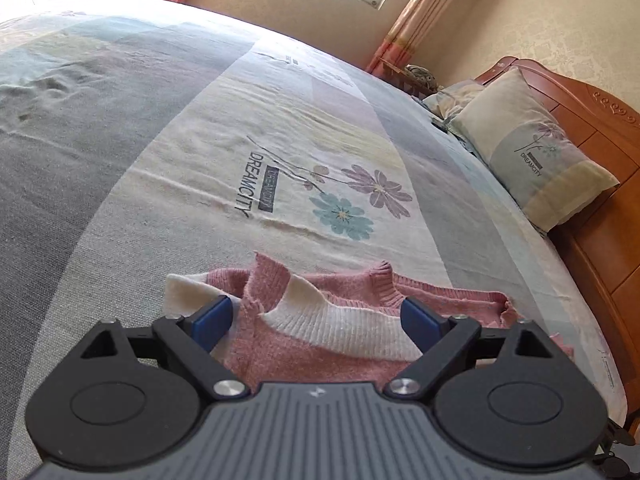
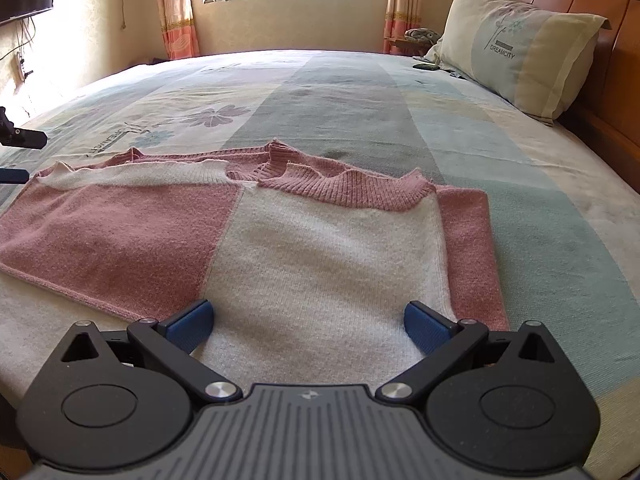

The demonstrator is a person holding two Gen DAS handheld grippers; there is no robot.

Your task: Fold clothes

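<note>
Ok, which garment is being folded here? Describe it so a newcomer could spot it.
Start at the big bed with its striped floral sheet. Near its front edge lies a knitted sweater, already partly folded. It is blocked in pink and cream with a ribbed pink collar, the only clothing on the bed.

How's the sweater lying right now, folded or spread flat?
Partly folded: the pink-and-white sweater has its sleeves turned in over the body, cuffs near the collar. No crosswise fold yet.

The sweater [image 2: 312, 248] was fuzzy ribbed knit, the bedsheet [image 2: 520, 184] matt woven cloth, the headboard [image 2: 612, 92] glossy wood.
</note>
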